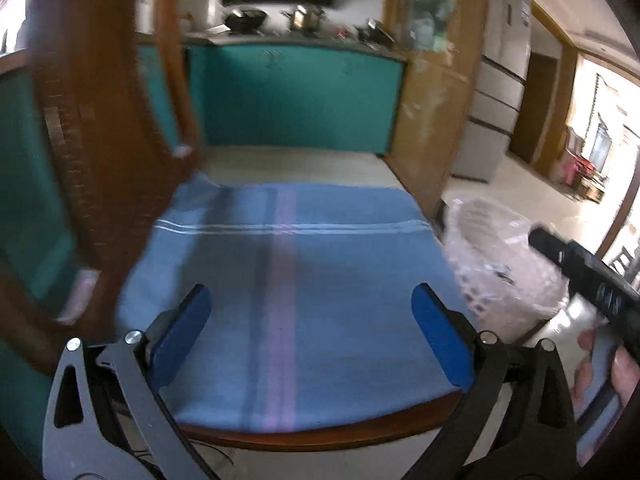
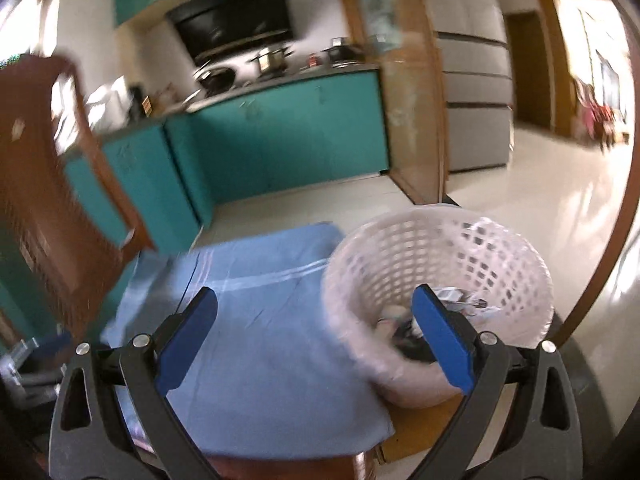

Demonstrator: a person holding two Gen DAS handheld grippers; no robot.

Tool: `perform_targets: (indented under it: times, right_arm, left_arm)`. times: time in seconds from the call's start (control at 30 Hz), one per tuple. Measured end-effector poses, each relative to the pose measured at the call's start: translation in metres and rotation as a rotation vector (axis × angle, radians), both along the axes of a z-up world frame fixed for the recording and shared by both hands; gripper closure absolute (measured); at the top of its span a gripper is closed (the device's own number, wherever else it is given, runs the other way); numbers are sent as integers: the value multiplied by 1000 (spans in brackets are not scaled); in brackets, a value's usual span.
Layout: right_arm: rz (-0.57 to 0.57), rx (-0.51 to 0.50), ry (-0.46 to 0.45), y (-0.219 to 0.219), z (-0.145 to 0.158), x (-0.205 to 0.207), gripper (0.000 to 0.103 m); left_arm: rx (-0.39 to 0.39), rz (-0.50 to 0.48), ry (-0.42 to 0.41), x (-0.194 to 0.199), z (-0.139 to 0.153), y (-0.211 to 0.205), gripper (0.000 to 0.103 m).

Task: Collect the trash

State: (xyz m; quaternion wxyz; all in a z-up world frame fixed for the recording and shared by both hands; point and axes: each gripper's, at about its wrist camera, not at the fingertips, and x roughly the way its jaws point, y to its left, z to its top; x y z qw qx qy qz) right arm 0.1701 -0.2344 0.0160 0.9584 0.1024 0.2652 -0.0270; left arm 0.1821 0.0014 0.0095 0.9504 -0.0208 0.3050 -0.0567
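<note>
A white lattice trash basket (image 2: 436,248) lined with a clear plastic bag stands at the right edge of the table; several pieces of trash (image 2: 460,304) lie in its bottom. It also shows in the left wrist view (image 1: 500,268), blurred. My left gripper (image 1: 312,300) is open and empty above the blue cloth (image 1: 280,280). My right gripper (image 2: 316,304) is open and empty, its right finger (image 2: 440,336) over the basket's near rim. The right gripper's black body (image 1: 584,276) and the hand holding it show at the right of the left wrist view.
The blue striped cloth (image 2: 256,320) covers a wooden table (image 1: 320,436). A wooden chair back (image 1: 100,140) stands at the left. Teal kitchen cabinets (image 1: 296,96), a stove with pots (image 2: 248,68), a wooden post (image 1: 432,100) and a fridge (image 2: 476,92) lie beyond. Tiled floor (image 2: 540,184) opens to the right.
</note>
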Motion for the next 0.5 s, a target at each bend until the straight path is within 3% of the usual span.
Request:
perform_targets:
  times: [0.03, 0.1, 0.17, 0.33, 0.5]
  right_arm:
    - [17, -28, 11, 11, -2, -1, 7]
    - [33, -52, 30, 27, -7, -3, 7]
    - [39, -62, 45, 36, -13, -4, 7]
    - [25, -80, 64, 44, -21, -2, 7]
    - [20, -74, 62, 46, -23, -4, 7]
  left_arm:
    - [8, 29, -24, -4, -1, 8, 3]
    - [52, 56, 24, -1, -5, 12, 3]
    - [57, 36, 80, 5, -15, 12, 3]
    - [103, 22, 77, 4, -19, 3, 3]
    - [42, 21, 82, -2, -17, 6, 3]
